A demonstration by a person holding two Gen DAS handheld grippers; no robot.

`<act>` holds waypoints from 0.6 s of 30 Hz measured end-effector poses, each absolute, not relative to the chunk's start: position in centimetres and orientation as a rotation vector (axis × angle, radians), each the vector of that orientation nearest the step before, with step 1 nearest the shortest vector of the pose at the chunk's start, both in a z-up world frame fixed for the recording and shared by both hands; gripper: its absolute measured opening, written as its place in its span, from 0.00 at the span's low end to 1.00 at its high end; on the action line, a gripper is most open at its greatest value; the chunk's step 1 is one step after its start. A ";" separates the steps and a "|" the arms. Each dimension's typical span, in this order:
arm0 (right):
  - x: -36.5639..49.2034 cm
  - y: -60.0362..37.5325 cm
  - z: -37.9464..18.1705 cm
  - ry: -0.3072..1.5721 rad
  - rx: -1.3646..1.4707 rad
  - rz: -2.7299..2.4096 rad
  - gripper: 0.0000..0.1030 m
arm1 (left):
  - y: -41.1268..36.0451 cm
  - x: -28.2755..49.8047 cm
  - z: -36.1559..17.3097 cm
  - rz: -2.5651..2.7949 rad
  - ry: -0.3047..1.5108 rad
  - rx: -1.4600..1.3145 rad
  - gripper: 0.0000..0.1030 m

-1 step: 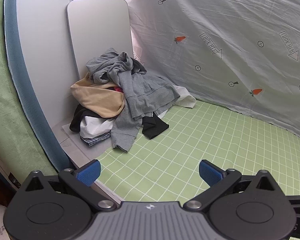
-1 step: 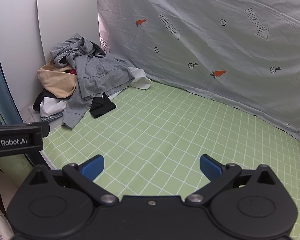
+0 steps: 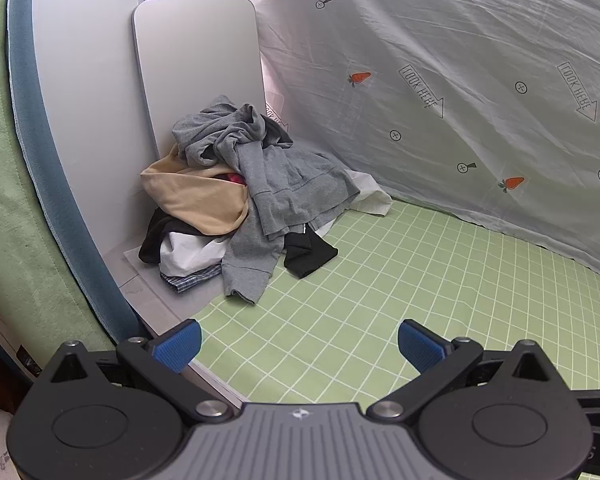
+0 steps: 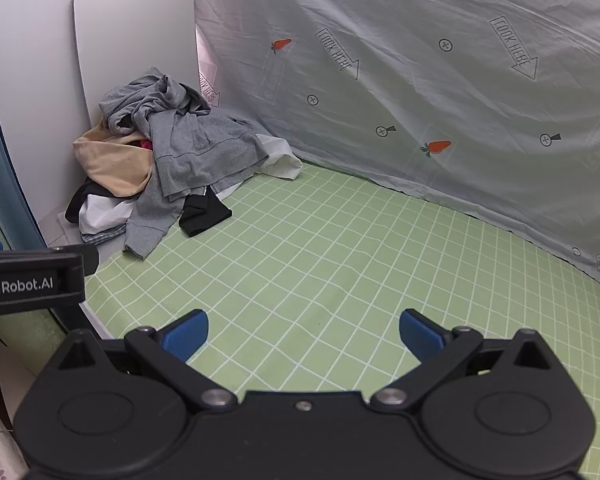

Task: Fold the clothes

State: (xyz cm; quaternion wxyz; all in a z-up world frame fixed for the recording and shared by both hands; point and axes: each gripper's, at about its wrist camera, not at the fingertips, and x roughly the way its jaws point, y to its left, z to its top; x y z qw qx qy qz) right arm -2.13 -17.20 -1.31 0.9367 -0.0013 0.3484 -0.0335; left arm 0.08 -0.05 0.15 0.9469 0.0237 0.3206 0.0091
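Note:
A pile of clothes (image 3: 236,200) lies in the far left corner of the green checked mat (image 3: 380,280): a grey hoodie (image 3: 284,184) on top, a beige garment (image 3: 196,200), a black piece (image 3: 308,256) and white cloth (image 3: 188,252). The pile also shows in the right wrist view (image 4: 172,164). My left gripper (image 3: 298,342) is open and empty, well short of the pile. My right gripper (image 4: 303,332) is open and empty above the mat (image 4: 340,260). The left gripper's body (image 4: 28,280) shows at the right wrist view's left edge.
A grey board (image 3: 200,72) leans against the wall behind the pile. A pale sheet with carrot prints (image 3: 460,100) hangs along the back and right. The table edge (image 3: 216,376) runs at the left, with a green cloth (image 3: 12,200) beyond it.

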 end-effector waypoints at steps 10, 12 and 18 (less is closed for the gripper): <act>-1.7 -17.4 -1.3 0.726 0.000 -0.069 1.00 | -0.2 0.5 0.9 0.023 0.664 0.063 1.00; -1.6 -17.4 -1.3 0.729 0.001 -0.069 1.00 | -0.2 0.7 1.0 0.022 0.665 0.067 1.00; -1.4 -17.4 -1.3 0.732 0.002 -0.067 1.00 | -0.1 0.7 0.8 0.022 0.668 0.070 1.00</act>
